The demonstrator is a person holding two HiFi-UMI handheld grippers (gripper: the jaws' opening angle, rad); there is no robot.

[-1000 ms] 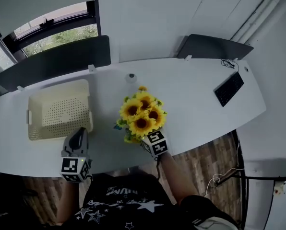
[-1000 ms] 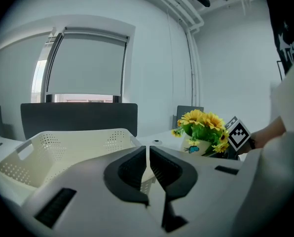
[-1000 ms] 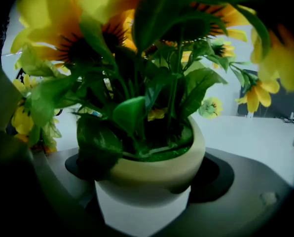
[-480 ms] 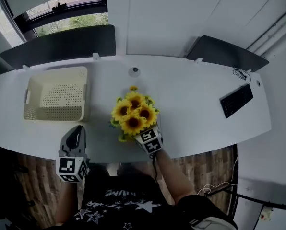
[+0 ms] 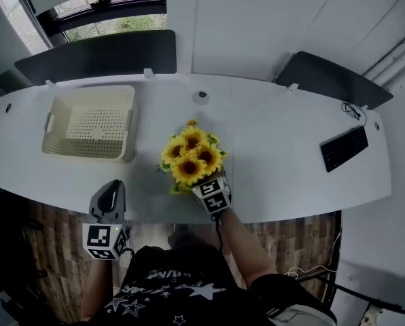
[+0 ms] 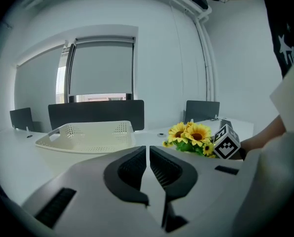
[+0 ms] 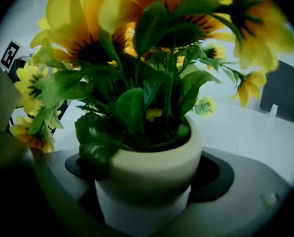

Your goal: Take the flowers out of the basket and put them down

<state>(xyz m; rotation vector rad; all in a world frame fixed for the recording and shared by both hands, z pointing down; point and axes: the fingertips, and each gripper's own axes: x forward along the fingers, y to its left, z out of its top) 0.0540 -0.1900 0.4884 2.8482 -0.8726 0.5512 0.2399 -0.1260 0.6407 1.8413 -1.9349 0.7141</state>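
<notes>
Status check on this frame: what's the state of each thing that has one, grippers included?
basket: empty, upright on the desk
flowers: out of the basket, upright in the pot
pot: clamped from both sides, contact with the desk unclear
right gripper: shut on the pot
left gripper: shut, nothing between the jaws

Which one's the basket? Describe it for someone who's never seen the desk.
On the long white desk, look to the left end, in front of the dark divider panel. The basket is the cream rectangular tub with perforated walls, empty, unlike the sunflowers to its right.
</notes>
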